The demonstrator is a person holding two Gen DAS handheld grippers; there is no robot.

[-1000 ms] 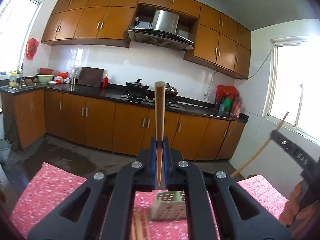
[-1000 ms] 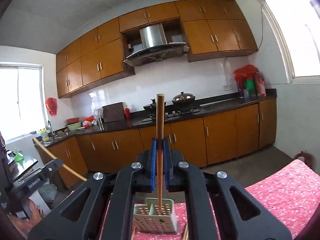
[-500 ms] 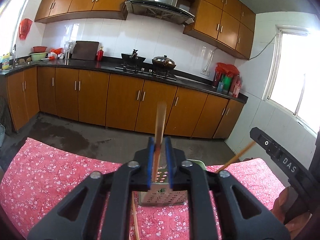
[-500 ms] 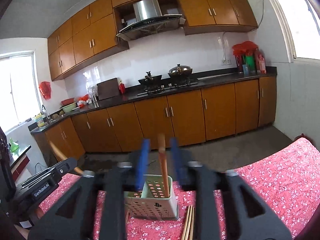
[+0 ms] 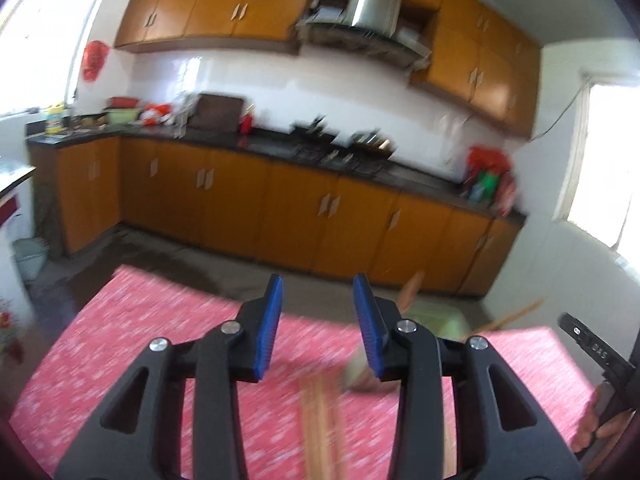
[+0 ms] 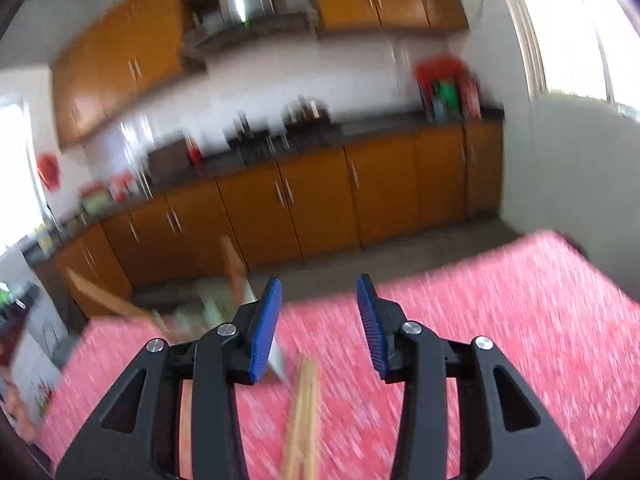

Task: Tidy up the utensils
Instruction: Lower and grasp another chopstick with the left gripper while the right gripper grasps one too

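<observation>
A pale green perforated utensil holder (image 5: 438,322) stands on the red flowered tablecloth (image 5: 160,340), partly behind my left gripper's right finger. Two wooden chopsticks (image 5: 412,292) lean out of it. My left gripper (image 5: 318,322) is low over the cloth, jaws opening, with nothing between the blue pads. Loose chopsticks (image 5: 320,416) lie on the cloth below it. In the right wrist view the holder (image 6: 212,308) sits left of my open, empty right gripper (image 6: 320,320), with a chopstick (image 6: 232,260) standing in it. More chopsticks (image 6: 304,408) lie under it. Both views are motion-blurred.
The right gripper's black body (image 5: 596,352) reaches in at the right edge of the left wrist view. Beyond the table's far edge (image 6: 440,256) lie a grey floor and orange kitchen cabinets (image 5: 280,212). A white wall and a window (image 6: 560,24) are on the right.
Both grippers held an upright chopstick over the holder, then let go and opened. The chopsticks now stand in the holder. Both grippers have dropped lower and swung aside, the holder sliding off-centre.
</observation>
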